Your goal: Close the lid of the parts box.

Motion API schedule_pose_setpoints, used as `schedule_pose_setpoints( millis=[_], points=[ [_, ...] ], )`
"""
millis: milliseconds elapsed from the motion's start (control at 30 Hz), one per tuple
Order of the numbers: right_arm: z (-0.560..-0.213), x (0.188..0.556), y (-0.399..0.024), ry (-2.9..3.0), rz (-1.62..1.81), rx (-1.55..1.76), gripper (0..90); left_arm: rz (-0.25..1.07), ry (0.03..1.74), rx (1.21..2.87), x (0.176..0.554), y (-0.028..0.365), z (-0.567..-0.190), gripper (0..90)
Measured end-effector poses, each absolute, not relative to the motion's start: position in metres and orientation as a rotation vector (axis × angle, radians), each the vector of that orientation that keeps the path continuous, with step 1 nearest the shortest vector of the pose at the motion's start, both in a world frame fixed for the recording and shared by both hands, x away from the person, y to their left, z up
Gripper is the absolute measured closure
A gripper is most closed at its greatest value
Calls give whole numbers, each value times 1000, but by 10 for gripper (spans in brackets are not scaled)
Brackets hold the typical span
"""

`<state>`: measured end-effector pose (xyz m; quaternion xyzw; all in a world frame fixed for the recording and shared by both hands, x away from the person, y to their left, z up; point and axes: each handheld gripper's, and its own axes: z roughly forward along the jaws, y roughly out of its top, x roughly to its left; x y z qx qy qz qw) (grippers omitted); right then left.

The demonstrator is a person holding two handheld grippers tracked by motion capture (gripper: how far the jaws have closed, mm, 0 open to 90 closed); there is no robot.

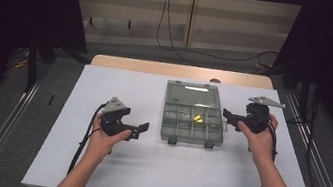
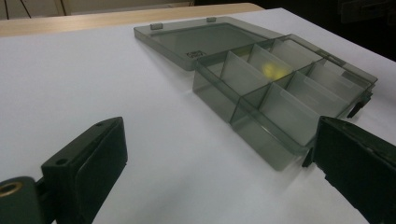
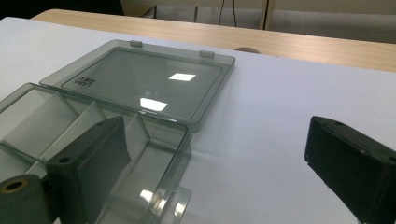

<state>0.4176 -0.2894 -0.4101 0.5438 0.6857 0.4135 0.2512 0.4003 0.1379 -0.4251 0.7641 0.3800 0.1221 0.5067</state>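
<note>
Box (image 1: 193,119) of smoky clear plastic lay open on the white sheet (image 1: 92,163), its lid (image 1: 191,95) folded flat on the far side and something yellow (image 1: 198,119) in one middle compartment. It sat between the two tools. The right gripper (image 1: 229,118) hovered just beside the box's right edge; the left gripper (image 1: 140,129) stood farther off its left edge. Both had jaws spread wide, holding nothing.
</note>
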Motion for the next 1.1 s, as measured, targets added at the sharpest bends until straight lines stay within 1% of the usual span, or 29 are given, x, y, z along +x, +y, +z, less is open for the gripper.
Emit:
schedule_pose_setpoints(
  millis=[200,700,1100],
  points=[
    [-416,423,-290,1864,1117,1499,56,286,928,1857,413,127,-424,51],
    [-423,431,-290,1859,1124,1506,60,294,955,1877,443,98,-422,53],
    [-428,435,-294,1840,1103,1512,65,296,982,1886,461,85,-425,50]
  ],
)
